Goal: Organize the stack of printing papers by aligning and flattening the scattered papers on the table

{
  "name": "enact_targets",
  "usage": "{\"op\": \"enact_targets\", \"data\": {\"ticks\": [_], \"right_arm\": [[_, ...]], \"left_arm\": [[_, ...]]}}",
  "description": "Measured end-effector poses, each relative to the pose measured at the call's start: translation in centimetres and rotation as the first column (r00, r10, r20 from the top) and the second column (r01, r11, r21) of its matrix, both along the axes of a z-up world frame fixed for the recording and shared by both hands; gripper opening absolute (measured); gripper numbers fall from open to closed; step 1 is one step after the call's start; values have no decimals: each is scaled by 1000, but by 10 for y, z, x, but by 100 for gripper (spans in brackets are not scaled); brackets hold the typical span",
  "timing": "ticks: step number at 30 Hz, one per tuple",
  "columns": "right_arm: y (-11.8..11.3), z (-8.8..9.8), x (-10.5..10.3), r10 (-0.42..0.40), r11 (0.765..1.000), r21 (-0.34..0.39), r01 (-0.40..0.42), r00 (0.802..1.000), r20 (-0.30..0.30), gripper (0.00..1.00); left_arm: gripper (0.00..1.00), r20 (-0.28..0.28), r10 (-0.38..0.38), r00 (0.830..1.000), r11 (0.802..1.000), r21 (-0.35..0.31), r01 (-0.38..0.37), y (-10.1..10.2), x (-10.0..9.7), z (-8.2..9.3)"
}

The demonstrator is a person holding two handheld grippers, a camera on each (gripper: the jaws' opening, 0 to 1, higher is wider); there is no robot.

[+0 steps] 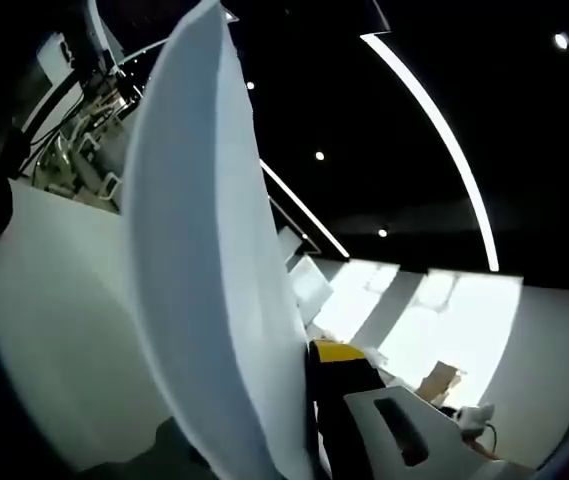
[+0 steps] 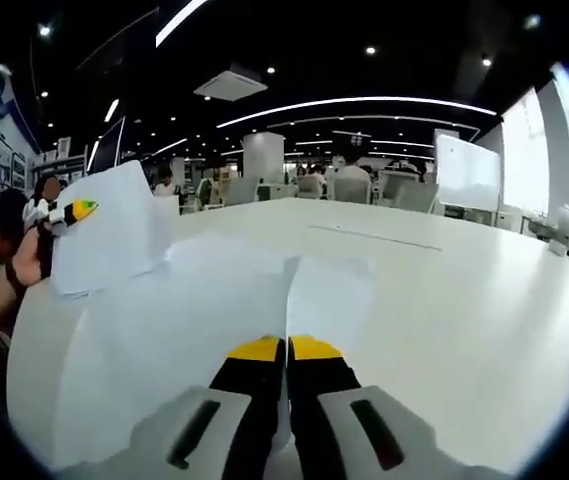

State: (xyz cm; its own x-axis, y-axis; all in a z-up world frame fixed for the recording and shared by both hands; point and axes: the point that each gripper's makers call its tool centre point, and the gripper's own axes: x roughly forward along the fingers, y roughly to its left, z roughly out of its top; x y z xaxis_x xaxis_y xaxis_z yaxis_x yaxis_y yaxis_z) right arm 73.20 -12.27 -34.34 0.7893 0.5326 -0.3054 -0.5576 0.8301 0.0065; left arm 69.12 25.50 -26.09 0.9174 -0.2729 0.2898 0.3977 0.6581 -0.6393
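The papers (image 2: 204, 290) are held just above the white table (image 2: 464, 290). The right gripper (image 2: 286, 350) is closed on their near edge; the left gripper (image 2: 74, 212) is clamped on the raised far sheets.

White papers (image 2: 214, 300) lie loosely overlapped on the table, one sheet (image 1: 204, 250) raised upright.

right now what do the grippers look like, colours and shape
The right gripper has two black fingers with yellow tips on pale grey bases with dark slots. The left gripper shows the same black, yellow-tipped finger and slotted grey base.
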Motion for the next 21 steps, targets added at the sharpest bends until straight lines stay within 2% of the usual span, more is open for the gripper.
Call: {"op": "enact_targets", "data": {"ticks": [13,21], "right_arm": [[0,7,-2,5,997,71,-4,1000,-11,0],[1,7,-3,12,998,65,-11,1000,-8,0]], "left_arm": [[7,-2,1,1000,1000,1,-1,-1,1,0],[7,-4,1,1000,1000,4,-1,-3,1,0]]}}
